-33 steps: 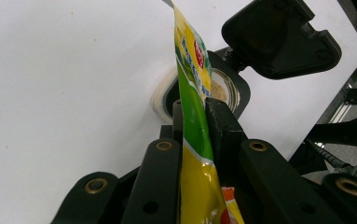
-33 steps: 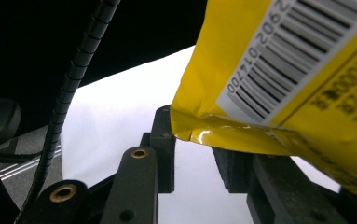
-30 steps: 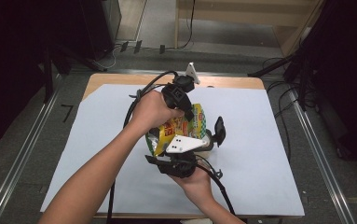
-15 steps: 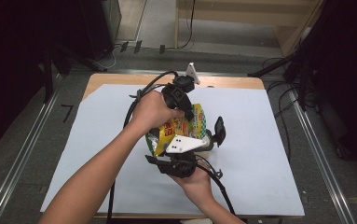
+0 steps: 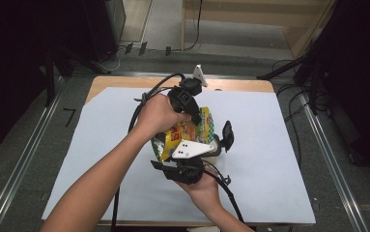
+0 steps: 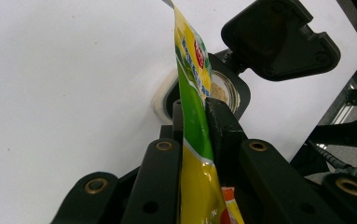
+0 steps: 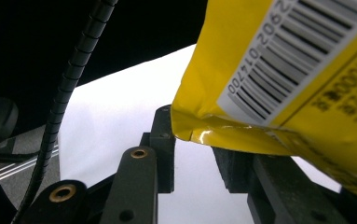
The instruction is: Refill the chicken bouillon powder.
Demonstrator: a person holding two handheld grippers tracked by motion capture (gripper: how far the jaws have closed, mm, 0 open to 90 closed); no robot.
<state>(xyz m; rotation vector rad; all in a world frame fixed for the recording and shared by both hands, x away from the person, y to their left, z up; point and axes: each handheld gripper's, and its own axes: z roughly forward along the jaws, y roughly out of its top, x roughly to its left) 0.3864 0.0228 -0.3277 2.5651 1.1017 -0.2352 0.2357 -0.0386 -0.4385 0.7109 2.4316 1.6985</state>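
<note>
While a person worked over a white-covered table (image 5: 269, 145), the left gripper (image 6: 197, 126) was clamped on the edge of a yellow-and-green packet (image 5: 192, 130), its jaws pressed flat on the foil from both sides. The packet hung above the middle of the table, held up between the two hands, just over a small open jar (image 6: 225, 93) whose black flip lid (image 6: 278, 39) stood raised. The right gripper (image 7: 192, 140) sat at the packet's lower corner; its jaws stood apart with the yellow foil lying on one of them, and whether they gripped it could not be told. The step in hand appeared to be steadying the packet over the jar, either to tear it open or to pour from it. The next move would call for a firm hold on both ends and the mouth kept directly above the jar. A barcode (image 7: 283, 51) showed on the back, with digits reading roughly "2902 014700"; the remaining print was too small to read.
</note>
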